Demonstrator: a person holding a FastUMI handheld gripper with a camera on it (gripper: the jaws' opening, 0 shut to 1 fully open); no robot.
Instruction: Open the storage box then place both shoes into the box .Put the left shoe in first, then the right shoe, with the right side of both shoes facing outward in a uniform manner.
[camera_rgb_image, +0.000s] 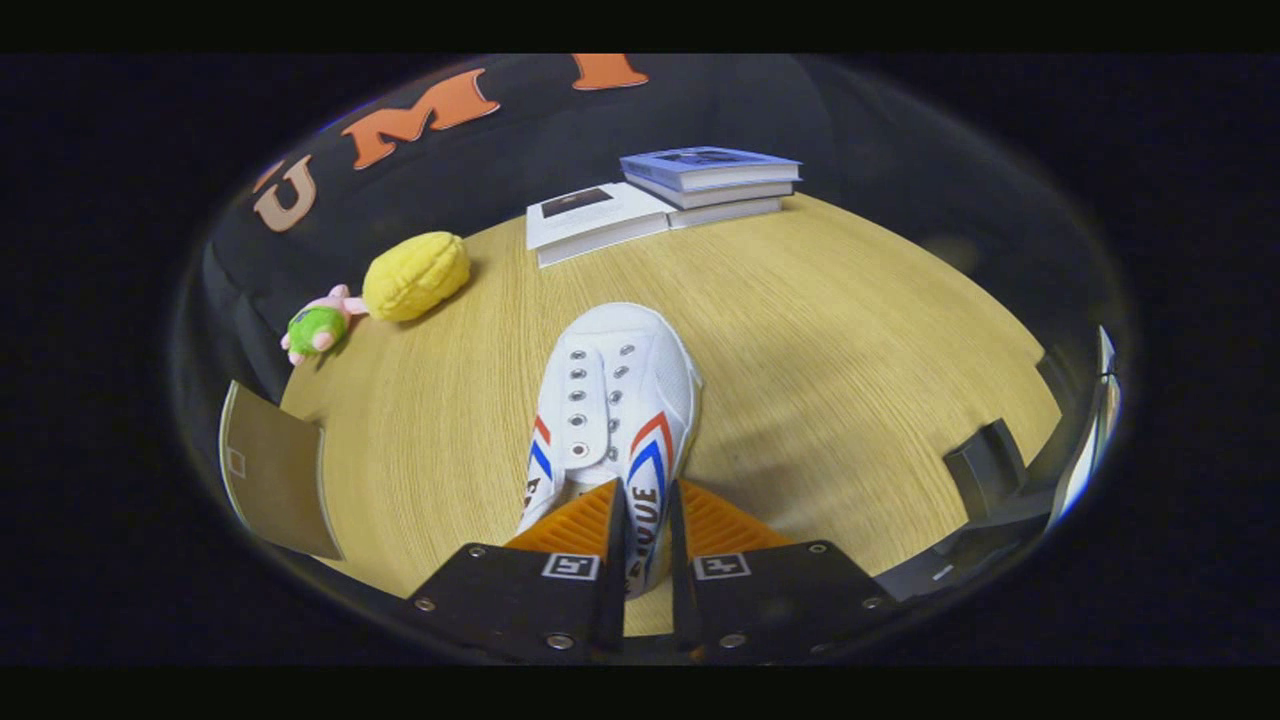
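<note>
Claw (645, 520) nearly closed, fingers pinched on the right side wall of a white canvas sneaker (612, 400) at its heel end, one finger inside the collar, the other outside against the red and blue stripes. Sneaker pointing toe-first toward 12 o'clock from the fingers, laceless eyelets on show, sole apparently clear of the table (850, 340), though contact with the wood hard to judge from this angle.

Beyond the toe, at 12 o'clock, a white-covered book (590, 218) lying flat; just beside it toward 1 o'clock, touching, a stack of books (710, 175) with a blue cover on top. At 10 o'clock, well apart from the shoe, a yellow plush toy (416, 276), and touching its far left side a small green and pink plush toy (318, 328) at the table's edge. At 9 o'clock, near the left finger, a brownish flat panel (275, 480) with a pale rim, tilted; whether part of the storage box cannot be told. At 3 o'clock, a dark block-shaped object (985, 468) and, past it, a clear-edged panel (1095, 430), identity unclear.

Nothing lying between shoe and books. Table of light wood grain, rounded in outline. Black cloth wall behind the table.
</note>
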